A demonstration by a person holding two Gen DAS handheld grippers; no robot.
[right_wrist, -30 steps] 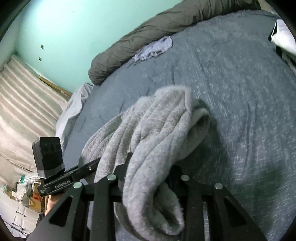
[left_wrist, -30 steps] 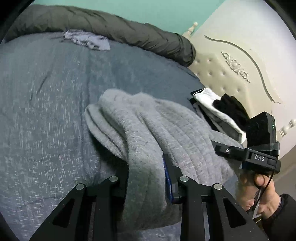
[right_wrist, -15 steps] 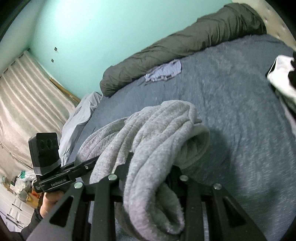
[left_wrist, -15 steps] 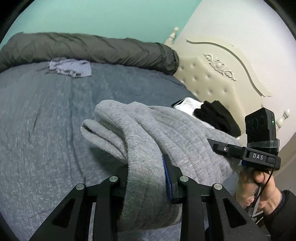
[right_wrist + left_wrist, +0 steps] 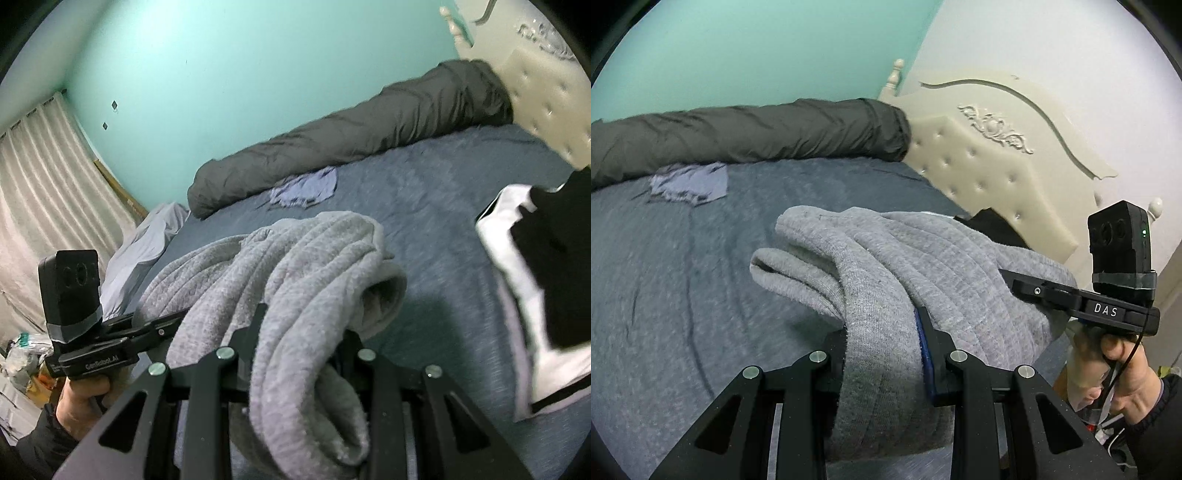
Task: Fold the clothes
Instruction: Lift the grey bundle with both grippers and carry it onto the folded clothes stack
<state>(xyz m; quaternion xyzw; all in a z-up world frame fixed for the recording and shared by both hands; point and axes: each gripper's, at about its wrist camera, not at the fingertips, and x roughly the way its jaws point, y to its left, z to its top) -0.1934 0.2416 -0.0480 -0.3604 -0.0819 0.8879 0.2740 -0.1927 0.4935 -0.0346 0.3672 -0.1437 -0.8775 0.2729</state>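
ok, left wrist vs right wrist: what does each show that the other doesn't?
Left wrist only: the right gripper from outside, with the hand holding it, and the headboard's carved crest.

Right wrist only: the curtain, a pale sheet hanging off the bed edge, the left gripper, and a black-and-white garment in plain view.

Both: the grey sweatshirt clamped in both grippers, the blue-grey bedspread, the rolled dark duvet, a small lilac garment, the teal wall.
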